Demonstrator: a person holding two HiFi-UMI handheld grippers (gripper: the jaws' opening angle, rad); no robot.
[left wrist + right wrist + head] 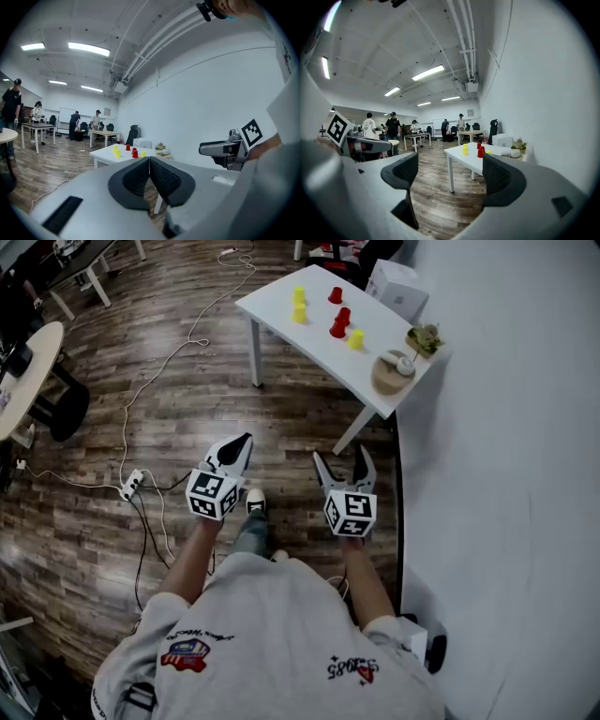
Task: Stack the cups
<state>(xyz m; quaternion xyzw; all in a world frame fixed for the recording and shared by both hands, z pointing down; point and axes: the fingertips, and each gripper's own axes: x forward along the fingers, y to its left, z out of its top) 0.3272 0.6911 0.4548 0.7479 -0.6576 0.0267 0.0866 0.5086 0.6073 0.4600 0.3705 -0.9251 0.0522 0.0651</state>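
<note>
We face the desk [281, 322], cups [338, 328] not yet in one stack.
Well short of the desk, our left gripper [242, 442] is pressed together and our right gripper [342, 457] is spread and empty, ready for a cup.

Both bare forearms [190, 557] reach forward from the person's grey-shirted torso [272, 643], roughly parallel, each hand hidden behind its gripper's marker cube [213, 494]. The left gripper [246, 441] is held out ahead of the torso's left side, nearly level, its jaws pressed together with nothing between them; its own view shows the two dark ribbed pads [138, 177] meeting along one line. The right gripper [340, 457] sits beside it, ahead of the torso's right side, its jaws spread wide and empty, pads [402, 174] well apart.
</note>
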